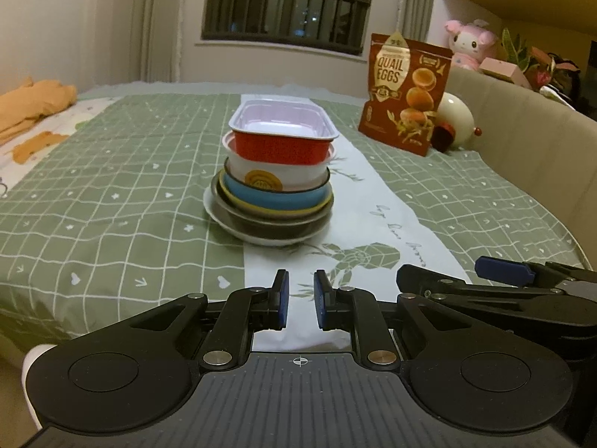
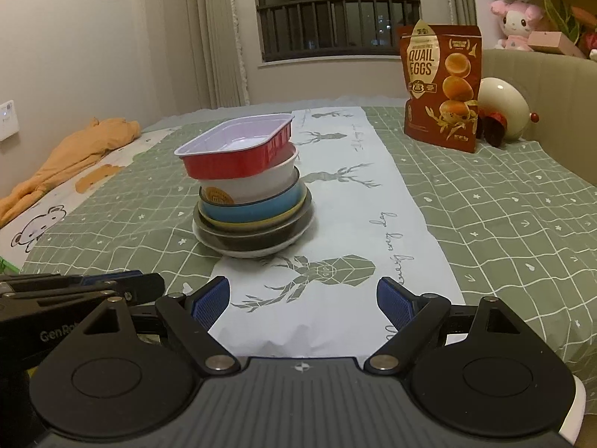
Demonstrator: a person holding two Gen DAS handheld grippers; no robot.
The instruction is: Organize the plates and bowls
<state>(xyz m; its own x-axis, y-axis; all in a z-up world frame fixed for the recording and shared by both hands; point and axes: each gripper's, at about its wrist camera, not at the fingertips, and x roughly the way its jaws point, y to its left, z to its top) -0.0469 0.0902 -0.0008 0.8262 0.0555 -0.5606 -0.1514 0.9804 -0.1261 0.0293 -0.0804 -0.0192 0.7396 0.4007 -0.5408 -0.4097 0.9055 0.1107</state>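
Left gripper (image 1: 300, 300): black linkage tongs with blue pads, jaws nearly closed, only a narrow gap, nothing between them. The stack of nested dishes (image 1: 270, 190) sits ahead of it and a little to its left, well apart, on the green grid-patterned cloth (image 1: 112, 194). Red rectangular foil tray with white lining (image 1: 283, 132) tops the stack, long axis running crosswise to this gripper.

Right gripper (image 2: 303, 300): same build, jaws spread wide, empty. The stack lies ahead and to its left, tray tilted. Neither gripper is clearly nearer; the right one, already open, looks readier for the tray's rim.
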